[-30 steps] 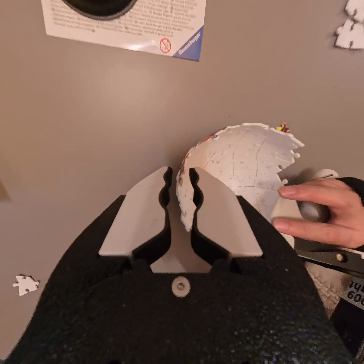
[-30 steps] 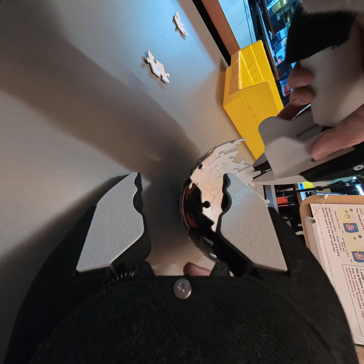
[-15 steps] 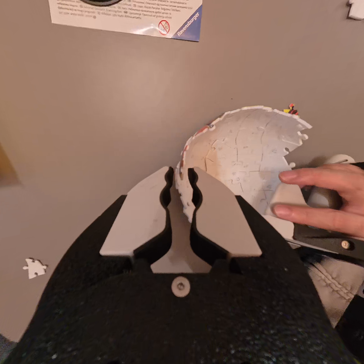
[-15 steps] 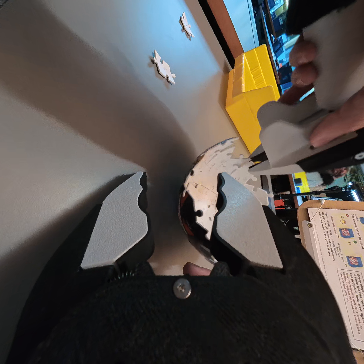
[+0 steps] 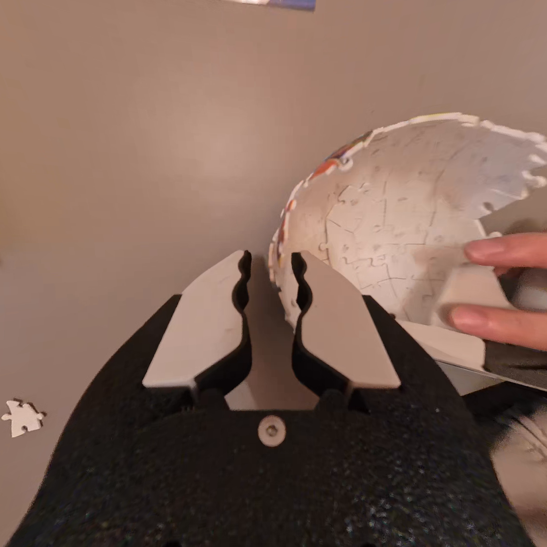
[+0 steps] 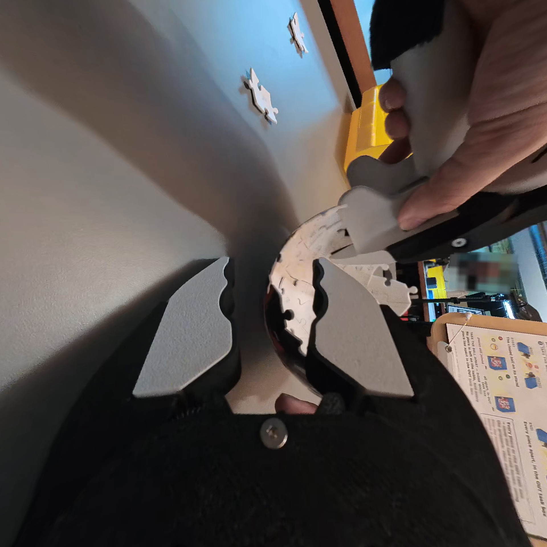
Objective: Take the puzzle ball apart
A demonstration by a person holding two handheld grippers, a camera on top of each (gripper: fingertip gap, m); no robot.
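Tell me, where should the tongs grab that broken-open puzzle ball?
Grip the puzzle ball shell by its thin jagged rim, coming edge-on from the open side: one finger in the white hollow, one on the printed outside. The bowl looks too wide to span, but its wall is thin, probably an easy pinch.

Grey table top (image 5: 148,148), matte, plain. Single white puzzle piece (image 5: 22,418) flat on it, left of left tool, down beside its body. In right wrist view, joined pair of white pieces (image 6: 262,96) flat on table ahead of tool, another white piece (image 6: 297,34) farther ahead, well apart from pair. Yellow block (image 6: 365,130) ahead-right, near table's far edge; whether it rests on table unclear. Corner of printed sheet (image 5: 284,3) far ahead of left tool.
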